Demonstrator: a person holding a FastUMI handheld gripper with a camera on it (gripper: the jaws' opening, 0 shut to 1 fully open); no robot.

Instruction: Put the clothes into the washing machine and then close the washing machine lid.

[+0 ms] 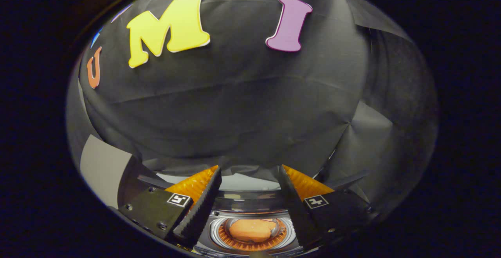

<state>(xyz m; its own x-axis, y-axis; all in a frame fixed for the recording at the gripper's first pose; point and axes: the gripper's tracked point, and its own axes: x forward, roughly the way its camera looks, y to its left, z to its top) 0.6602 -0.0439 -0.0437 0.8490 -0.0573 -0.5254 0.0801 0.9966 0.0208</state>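
Your claw (249,174) is open, its two fingers (199,207) spread wide apart at the bottom of the frame with nothing held between them. In the gap between them, low in the frame, you look down into the washing machine (250,205): a round drum opening with a pale rim around it and an orange-lit ring inside.

The clothes (252,230) are already in the drum, at the bottom centre of the frame, below the fingertips and well clear of both fingers. They show as one soft orange bundle, rounded and slightly lumpy, with its long axis running left to right across the opening (which end is which you cannot tell from here).

There is open room on both sides of the bundle inside the ring, and the fingers stand above the rim without touching it. Beyond the fingertips a light, curved band crosses the middle of the frame; it may be the machine's far edge or its lid, but you cannot tell which.

Behind it the black cloth wall (242,105) takes up the upper frame, hanging in folds, with a pale grey panel (101,170) at lower left.
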